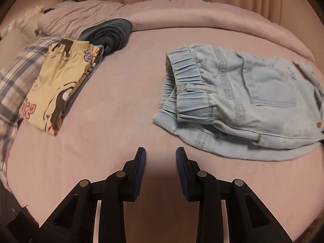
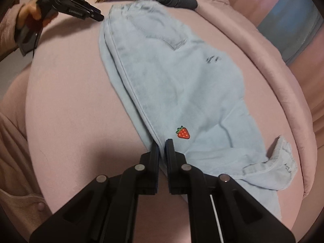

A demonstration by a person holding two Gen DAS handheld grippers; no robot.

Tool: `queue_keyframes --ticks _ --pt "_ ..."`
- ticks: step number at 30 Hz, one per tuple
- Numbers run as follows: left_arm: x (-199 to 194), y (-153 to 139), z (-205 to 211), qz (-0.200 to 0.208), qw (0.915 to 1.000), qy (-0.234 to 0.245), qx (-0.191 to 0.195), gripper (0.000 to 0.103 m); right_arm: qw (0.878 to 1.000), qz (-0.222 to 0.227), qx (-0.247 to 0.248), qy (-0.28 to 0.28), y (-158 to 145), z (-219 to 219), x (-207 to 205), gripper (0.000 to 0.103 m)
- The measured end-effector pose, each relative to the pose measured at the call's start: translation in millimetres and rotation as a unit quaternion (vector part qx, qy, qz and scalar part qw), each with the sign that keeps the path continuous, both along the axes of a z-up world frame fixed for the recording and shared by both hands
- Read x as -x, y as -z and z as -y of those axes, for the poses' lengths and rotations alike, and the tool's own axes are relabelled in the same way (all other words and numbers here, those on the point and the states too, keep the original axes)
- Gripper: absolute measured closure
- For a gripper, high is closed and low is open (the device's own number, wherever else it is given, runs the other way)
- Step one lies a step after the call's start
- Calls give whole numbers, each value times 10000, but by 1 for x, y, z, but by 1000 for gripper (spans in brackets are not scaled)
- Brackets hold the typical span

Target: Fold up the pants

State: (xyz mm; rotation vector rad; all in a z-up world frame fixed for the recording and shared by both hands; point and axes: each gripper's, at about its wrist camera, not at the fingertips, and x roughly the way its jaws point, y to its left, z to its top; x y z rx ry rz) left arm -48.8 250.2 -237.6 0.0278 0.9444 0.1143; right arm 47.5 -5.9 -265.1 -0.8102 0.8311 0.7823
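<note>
Pink bed (image 1: 113, 105) fills both views, sheet smooth, a pink quilt (image 1: 202, 18) bunched along the far edge, pink curtains behind. Light blue denim pants (image 2: 174, 77) lie flat on the sheet, folded lengthwise, elastic waistband (image 1: 182, 77) toward the left tongs, hem end near the right tongs; strawberry patch (image 2: 183, 132) on the leg. Left side of bed: a yellow printed folded garment (image 1: 58, 81) on a plaid cloth (image 1: 16, 73), a dark grey folded garment (image 1: 109, 34) just beyond it, pillow (image 1: 70, 18) behind.

Left tongs (image 1: 161, 151) apart, nothing between the pads, hovering over bare sheet just beside the waistband end; a hand (image 2: 32, 14) holds them. Right tongs (image 2: 162, 143) nearly together, a thin fold of the pants' edge in the narrow gap; cannot tell if the pads still press it.

Bare sheet between pants and the yellow stack, and along the near edge.
</note>
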Motion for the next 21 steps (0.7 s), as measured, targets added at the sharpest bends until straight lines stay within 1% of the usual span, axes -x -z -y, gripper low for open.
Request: queue_keyframes --ticks 2,5,6,7,8,9,10,12,13,15,16,18,19,21 --pt "5 -17 6 202 9996 55 180 71 10000 28 32 -5 2 -3 0 93" --pt "4 -50 33 616 9962 447 418 70 9999 -16 -82 60 0 -2 -3 91" --pt "0 -60 51 745 9935 689 512 70 9998 -72 -121 111 -2 -1 -4 85" --pt "-4 -64 62 796 9913 849 606 68 9994 -217 -168 203 -6 1 -6 80" --pt "-9 -67 76 821 9885 1048 723 66 9986 -353 -267 294 -9 5 -5 71" --pt "-15 -69 93 798 9852 1259 848 63 9972 -476 -427 391 -15 10 -5 66" --pt "-21 -68 109 747 9821 1448 943 62 9939 -631 -752 502 -27 19 -5 66" --pt "-33 -64 148 602 9746 1880 1054 62 9866 -825 -1234 672 -45 34 -9 65" --pt "-38 -61 160 534 9721 2024 1053 62 9797 -908 -1552 885 -58 51 -16 65" --pt "-47 -53 194 329 9651 2378 1042 62 9683 -943 -1921 1287 -74 78 -31 64" --pt "-51 -49 210 210 9610 2549 1053 62 9588 -911 -2104 1679 -83 100 -46 63" --pt "-58 -41 239 -8 9532 2814 1104 62 9443 -856 -2185 2306 -90 130 -72 59" --pt "-61 -39 252 -92 9494 2916 1162 62 9322 -866 -2149 2781 -92 150 -95 57" --pt "-68 -35 277 -266 9391 3144 1365 62 9144 -1034 -2166 3258 -90 173 -129 56"
